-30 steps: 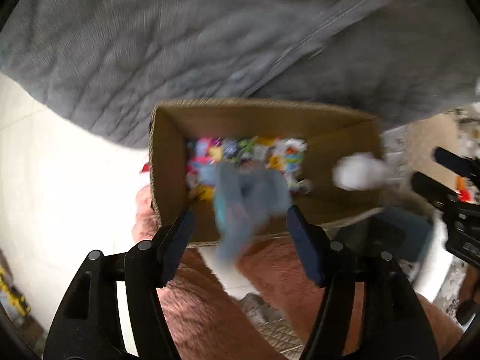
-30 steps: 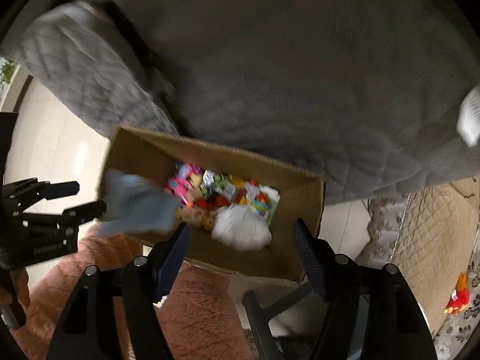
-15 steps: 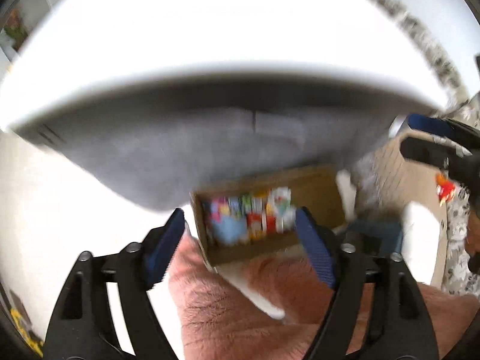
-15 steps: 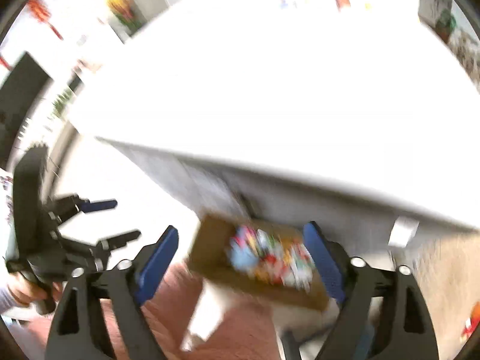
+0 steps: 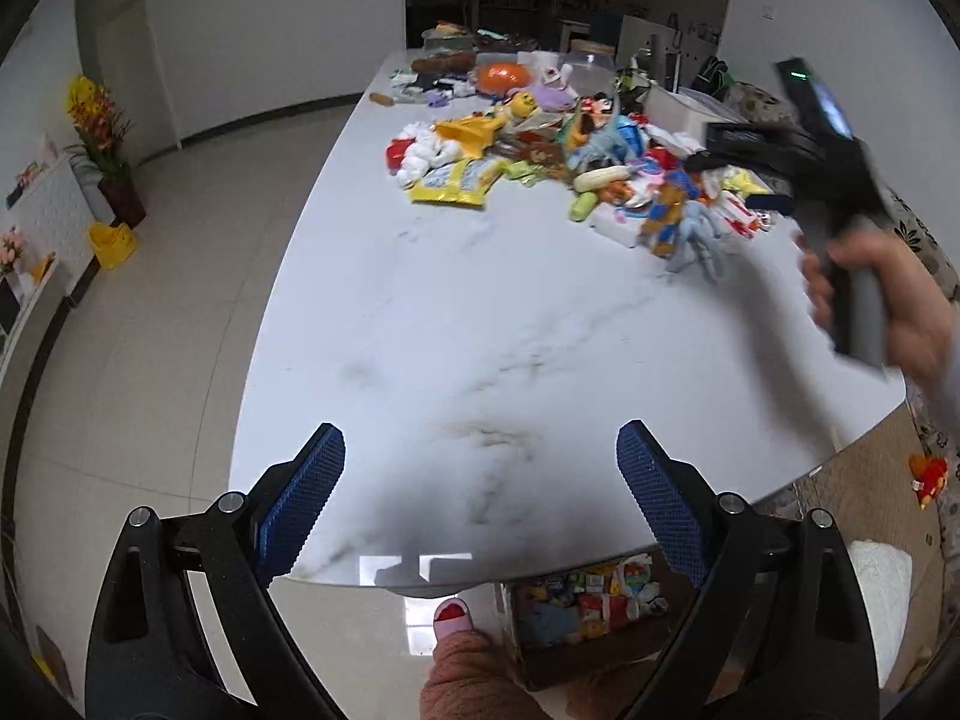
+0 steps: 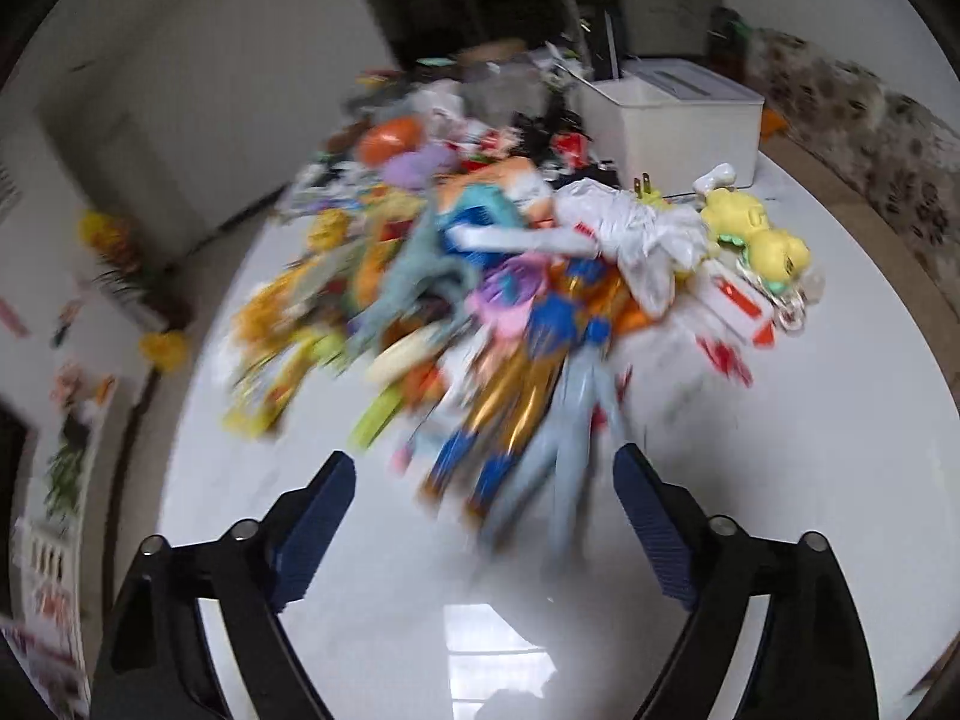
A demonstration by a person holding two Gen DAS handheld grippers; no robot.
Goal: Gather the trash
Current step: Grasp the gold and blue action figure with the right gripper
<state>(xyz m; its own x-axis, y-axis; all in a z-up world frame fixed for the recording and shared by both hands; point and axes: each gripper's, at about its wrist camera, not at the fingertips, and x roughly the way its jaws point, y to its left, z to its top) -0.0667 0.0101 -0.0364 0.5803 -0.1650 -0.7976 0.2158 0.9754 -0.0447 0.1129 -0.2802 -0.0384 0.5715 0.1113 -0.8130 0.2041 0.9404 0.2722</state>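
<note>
1. Because your right wrist view is smeared with motion, most of the trash pile (image 6: pixel 480 276) reads only as streaks of colour; what looks like a pale blue glove (image 6: pixel 570 456) at its near edge is probably one, but you cannot be sure.
2. Your left gripper (image 5: pixel 480 480) hangs over bare marble with its jaws opening and nothing between the blue, waffle-textured pads.
3. Your right gripper (image 6: pixel 483 507) has its jaws wide and closing; the blurred pile's near tip lies in the gap beyond the pads, not touching them.
4. From the left wrist view, your right hand (image 5: pixel 888 300) and its tool blur at the right edge, partly cut off.
5. The table (image 5: pixel 450 330) is glossy white stone with grey veins and a rounded edge.
6. The pile sits across the far half: crinkled foil wrappers, a yellow packet (image 5: pixel 456 180), soft plush shapes.
7. The glove's fingers point toward you.
8. Below the table edge, a cardboard box (image 5: pixel 588 606) of colourful wrappers is half hidden by your right pad.
</note>
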